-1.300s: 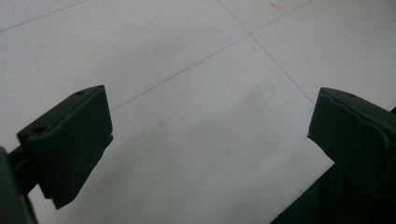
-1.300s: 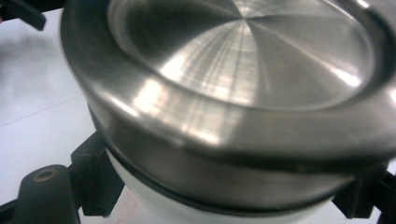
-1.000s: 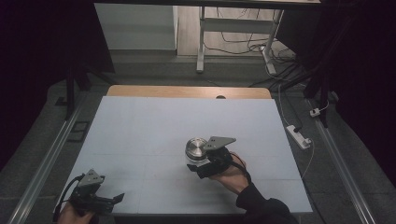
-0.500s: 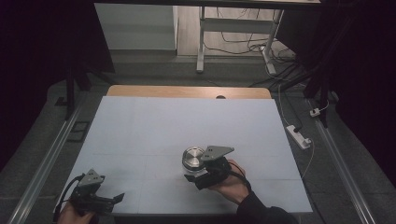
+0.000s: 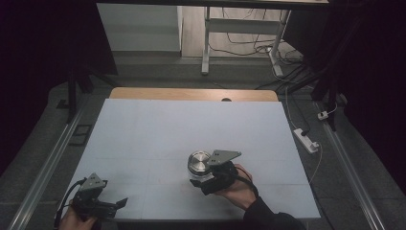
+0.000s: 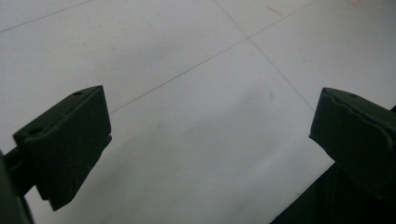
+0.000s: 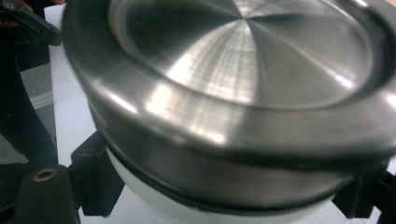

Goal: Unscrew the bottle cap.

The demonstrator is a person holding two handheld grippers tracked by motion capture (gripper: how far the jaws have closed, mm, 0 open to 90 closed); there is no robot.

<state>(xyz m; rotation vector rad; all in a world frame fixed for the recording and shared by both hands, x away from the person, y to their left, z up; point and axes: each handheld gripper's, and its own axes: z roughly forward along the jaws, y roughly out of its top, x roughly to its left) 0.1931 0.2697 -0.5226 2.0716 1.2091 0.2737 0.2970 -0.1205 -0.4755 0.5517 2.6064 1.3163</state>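
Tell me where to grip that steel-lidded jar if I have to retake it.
Grip the jar on its white body just under the steel lid, coming in level from the person's side, as the right gripper does now. The lid's rim overhangs the body, so it would likely stop the jar slipping down through the jaws.

We find the white table top (image 5: pixel 158 129) open across its far half and left middle — passage there is unobstructed. Two bodies stand in the way along the near edge: the right gripper (image 5: pixel 203 179) with a metal-lidded container (image 5: pixel 198 163) clamped between its jaws, right of centre, and the left gripper (image 5: pixel 117 203) at the near left corner, jaws apart. Between them we note a free lane.
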